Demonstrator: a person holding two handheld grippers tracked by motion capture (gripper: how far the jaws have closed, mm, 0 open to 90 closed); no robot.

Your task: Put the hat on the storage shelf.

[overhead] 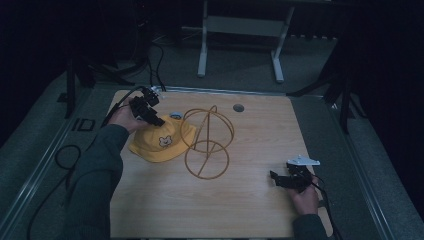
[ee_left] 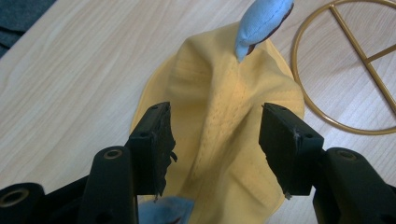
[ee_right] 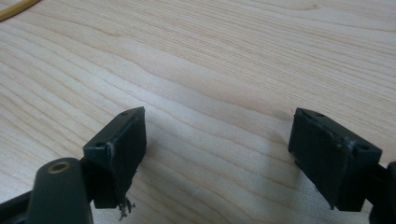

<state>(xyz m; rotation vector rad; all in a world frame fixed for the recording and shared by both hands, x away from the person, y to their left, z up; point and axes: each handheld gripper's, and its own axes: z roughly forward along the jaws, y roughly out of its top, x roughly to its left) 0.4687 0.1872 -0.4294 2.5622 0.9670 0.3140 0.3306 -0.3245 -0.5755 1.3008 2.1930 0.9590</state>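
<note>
Tongs first, from the high view: my left tongs (overhead: pixel 159 121) hang over the back edge of the yellow bear hat (overhead: pixel 161 142), which lies on the worktop (overhead: pixel 250 200) touching the gold wire stand (overhead: pixel 207 142); my right tongs (overhead: pixel 273 176) rest near the right edge. Left gripper view: jaws apart, hat fabric between them, unclamped, blue ear (ee_left: pixel 259 24) beyond. Right gripper view: jaws apart over bare wood.

The hat (overhead: pixel 161 142) lies on the tabletop (overhead: pixel 250 210), touching the wire stand's (overhead: pixel 207 142) left side; the right gripper (overhead: pixel 274 177) rests well right of the stand.
</note>
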